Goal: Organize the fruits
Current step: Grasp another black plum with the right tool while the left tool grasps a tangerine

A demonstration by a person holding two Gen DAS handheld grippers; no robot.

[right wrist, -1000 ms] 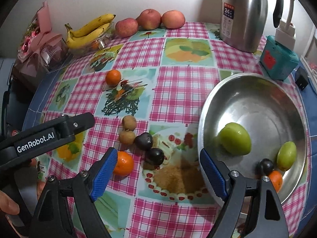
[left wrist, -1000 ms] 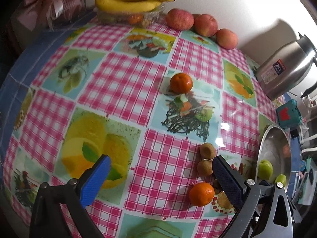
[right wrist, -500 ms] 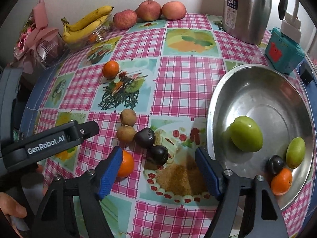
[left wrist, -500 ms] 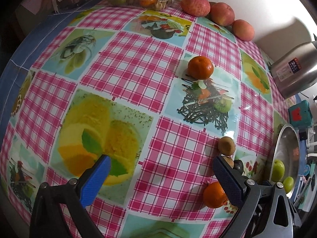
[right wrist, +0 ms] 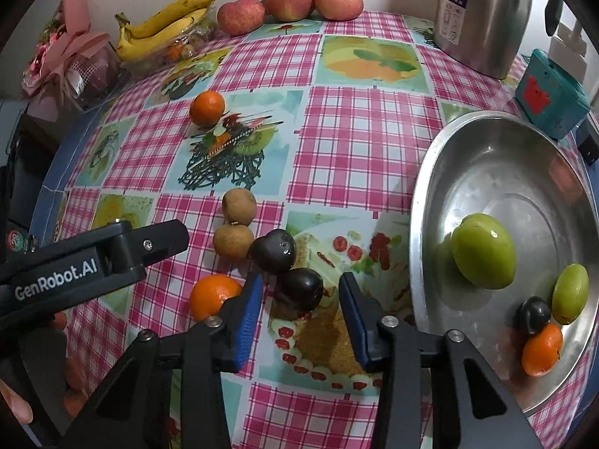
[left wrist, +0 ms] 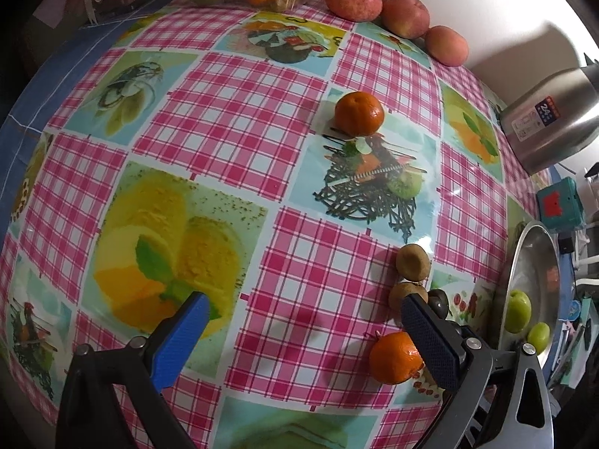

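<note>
My right gripper [right wrist: 299,295] is open, its blue pads either side of a dark plum [right wrist: 301,289] without touching it. A second dark plum [right wrist: 272,250], two brown fruits [right wrist: 239,205] and a mandarin [right wrist: 211,295] lie close by. The steel bowl [right wrist: 486,134] at the right holds a large green fruit [right wrist: 483,256], a small green one, a dark plum and a mandarin. My left gripper [left wrist: 299,329] is open and empty above the tablecloth; its right finger [left wrist: 430,340] overlaps the near mandarin [left wrist: 393,357]. Another mandarin [left wrist: 358,112] lies farther back.
Three apples [right wrist: 288,0] and bananas on a clear box [right wrist: 168,24] line the back wall. A steel kettle [right wrist: 483,15] and a teal box [right wrist: 550,93] stand at the back right. A pink bouquet [right wrist: 63,60] sits at the table's left edge.
My right gripper has moved forward and narrowed around the near dark plum. My left gripper has moved forward over the table, so the fruits look closer.
</note>
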